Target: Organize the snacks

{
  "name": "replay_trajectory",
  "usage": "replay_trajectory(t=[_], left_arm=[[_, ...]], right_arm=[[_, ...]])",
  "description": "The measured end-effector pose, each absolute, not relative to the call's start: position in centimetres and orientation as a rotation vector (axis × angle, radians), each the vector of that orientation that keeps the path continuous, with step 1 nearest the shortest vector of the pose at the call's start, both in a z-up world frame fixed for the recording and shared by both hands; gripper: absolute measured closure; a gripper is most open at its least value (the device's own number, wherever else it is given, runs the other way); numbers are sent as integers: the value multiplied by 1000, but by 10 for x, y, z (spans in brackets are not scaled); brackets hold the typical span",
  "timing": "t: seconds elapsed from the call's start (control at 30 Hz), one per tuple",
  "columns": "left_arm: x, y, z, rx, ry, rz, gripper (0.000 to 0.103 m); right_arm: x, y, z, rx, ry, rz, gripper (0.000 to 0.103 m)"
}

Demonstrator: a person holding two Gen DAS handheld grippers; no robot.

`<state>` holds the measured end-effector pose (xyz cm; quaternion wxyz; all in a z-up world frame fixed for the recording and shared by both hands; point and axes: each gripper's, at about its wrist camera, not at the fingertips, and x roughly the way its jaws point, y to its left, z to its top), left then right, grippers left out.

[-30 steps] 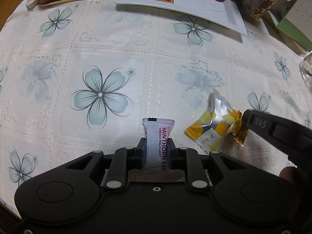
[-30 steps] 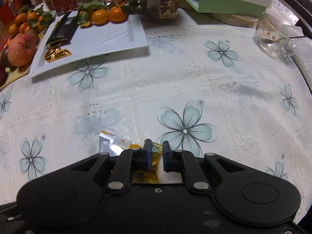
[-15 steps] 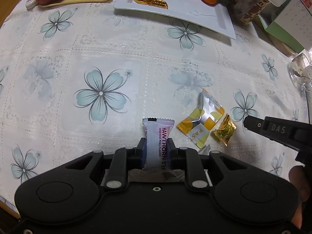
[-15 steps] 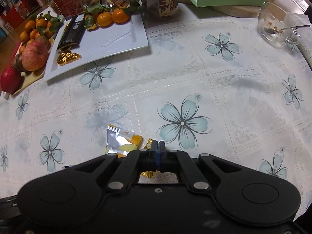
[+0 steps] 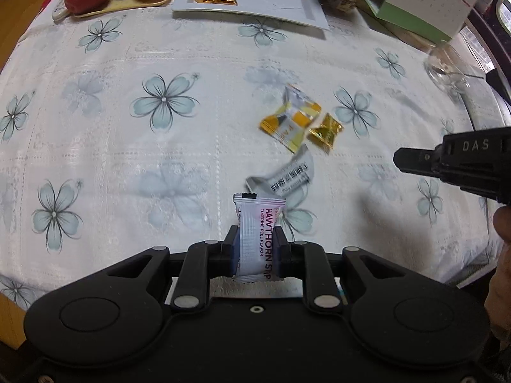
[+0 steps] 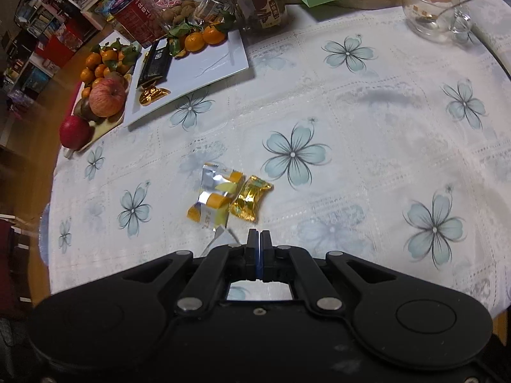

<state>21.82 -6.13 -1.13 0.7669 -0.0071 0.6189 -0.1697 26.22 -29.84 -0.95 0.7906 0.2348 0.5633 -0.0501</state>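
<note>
My left gripper (image 5: 257, 239) is shut on a white hawthorn strip packet (image 5: 258, 236) and holds it upright above the table. A yellow-and-silver snack packet (image 5: 292, 118) and a small gold candy (image 5: 325, 131) lie side by side on the flowered cloth, with a second white barcode packet (image 5: 286, 175) just nearer me. My right gripper (image 6: 258, 239) is shut and empty, raised above and short of the gold candy (image 6: 250, 198) and the yellow packet (image 6: 215, 195). It shows at the right in the left wrist view (image 5: 453, 162).
A white tray (image 6: 204, 67) at the back holds a dark chocolate bar (image 6: 156, 62), gold coins (image 6: 151, 94) and tangerines (image 6: 204, 36). A fruit board with an apple (image 6: 107, 97) stands to its left. A glass bowl (image 6: 431, 4) with a spoon, jars and a green box line the far edge.
Both grippers have risen and drawn back from the table. My right gripper shut without the gold candy, which stays on the cloth. A second white packet has come into view.
</note>
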Motion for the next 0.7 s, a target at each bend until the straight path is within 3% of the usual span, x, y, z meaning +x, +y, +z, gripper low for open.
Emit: replay_trajectory(t=[0.2,0.3,0.37,0.7], left_arm=[[179,-71,-17,21,1354,-429,76],[177,-73,-17,30,1349,-426,76],[180,-70,-17,19,1343,-416,76],[205,-45,-26,-37,1371,-334,76]], right_arm=[[215,-297,4,567,1167,-55,101],[215,-295,4,578,1149,-73,90],[225,-296,0,581,1135,-138,86],[322,-281,-50,573,1201,-278,82]])
